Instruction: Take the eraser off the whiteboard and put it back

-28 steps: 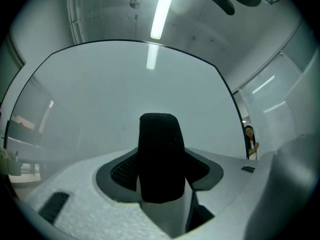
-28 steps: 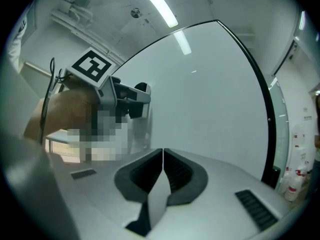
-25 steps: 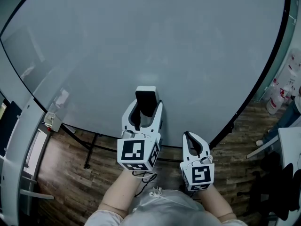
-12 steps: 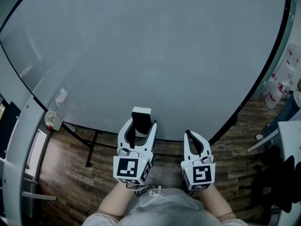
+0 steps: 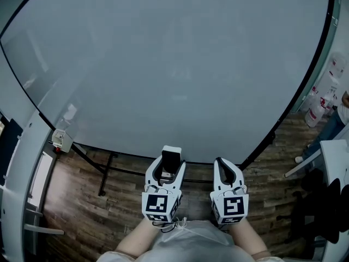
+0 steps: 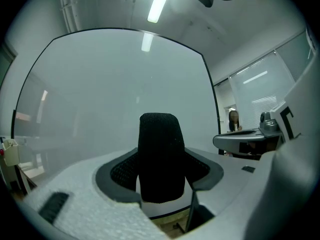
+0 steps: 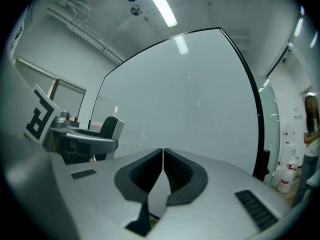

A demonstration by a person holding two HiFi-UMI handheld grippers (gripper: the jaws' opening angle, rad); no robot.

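At the whiteboard's [image 5: 174, 64] lower edge, the left claw [image 5: 170, 166] pinches the eraser [image 5: 171, 157] upright, its black side turned toward the camera riding on that claw. A second ago the same claw held the eraser higher, over the face of the board. Now it has sunk and sits level with the right claw [image 5: 222, 162], just beside it. The right claw, pressed together and empty, has hardly shifted.
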